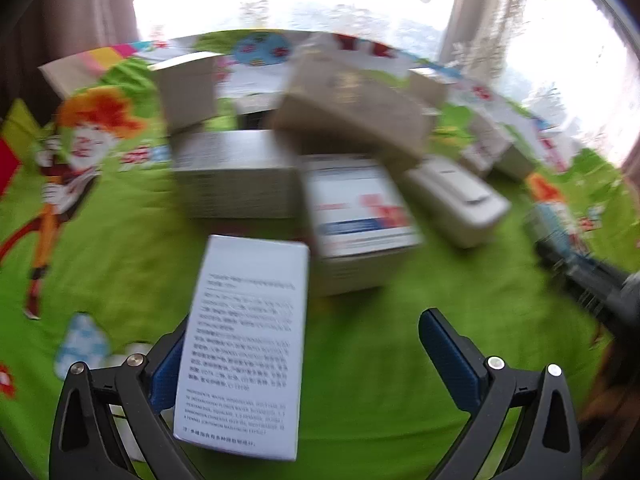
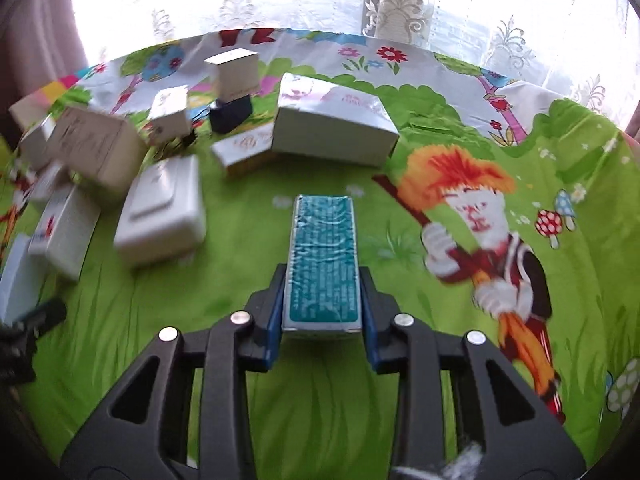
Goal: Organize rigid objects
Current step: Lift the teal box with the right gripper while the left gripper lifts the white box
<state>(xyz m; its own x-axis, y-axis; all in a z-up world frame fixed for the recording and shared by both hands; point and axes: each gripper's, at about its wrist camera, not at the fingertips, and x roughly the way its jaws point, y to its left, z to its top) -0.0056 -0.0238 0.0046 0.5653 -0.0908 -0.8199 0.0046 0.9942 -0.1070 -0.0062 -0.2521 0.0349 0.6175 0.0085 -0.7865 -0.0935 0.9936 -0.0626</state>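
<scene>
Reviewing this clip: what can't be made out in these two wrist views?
- Left wrist: the pile of boxes is motion-blurred, labels unreadable.
- Left wrist: whether the left tool presses the white box; only one pad seems to touch.
- Right wrist: print on the teal box is too small.

From my right gripper [image 2: 322,312], the long box [image 2: 323,256] lies between its fingers, stretching toward 12 o'clock. The large box [image 2: 334,120] sits farther out at 12, with a flat carton [image 2: 244,151] just beside it at 11. The lidded case [image 2: 162,216] lies at 10 o'clock, more boxes crowded beyond it at 9. From my left gripper [image 1: 320,364], the printed box [image 1: 244,340] rests against the 9 o'clock finger, the heap at 12
</scene>
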